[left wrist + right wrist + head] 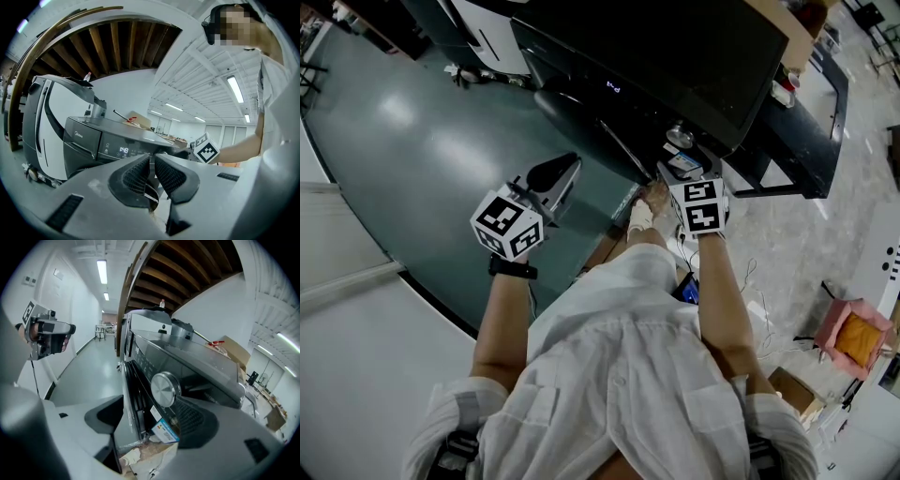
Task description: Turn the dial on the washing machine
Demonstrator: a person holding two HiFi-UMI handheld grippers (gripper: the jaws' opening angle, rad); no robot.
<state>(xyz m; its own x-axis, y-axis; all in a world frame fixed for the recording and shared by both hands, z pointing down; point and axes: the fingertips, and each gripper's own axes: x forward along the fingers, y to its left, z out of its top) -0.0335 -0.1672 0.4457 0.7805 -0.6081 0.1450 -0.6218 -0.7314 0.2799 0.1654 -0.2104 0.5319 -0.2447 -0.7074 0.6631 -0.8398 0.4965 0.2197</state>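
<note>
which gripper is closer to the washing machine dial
Right. The right gripper sits with open jaws just short of the dial; the left gripper, shut, hangs well off to its left.

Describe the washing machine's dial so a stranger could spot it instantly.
Start at the dark grey washing machine and follow its front control panel. The dial is the round knob standing out from that panel. Its brushed-silver face sets it apart from the flat, dark surface around it.

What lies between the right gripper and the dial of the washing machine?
Nothing. The right gripper view shows the right gripper with its jaws apart and the silver dial just ahead, with only bare space between them.
</note>
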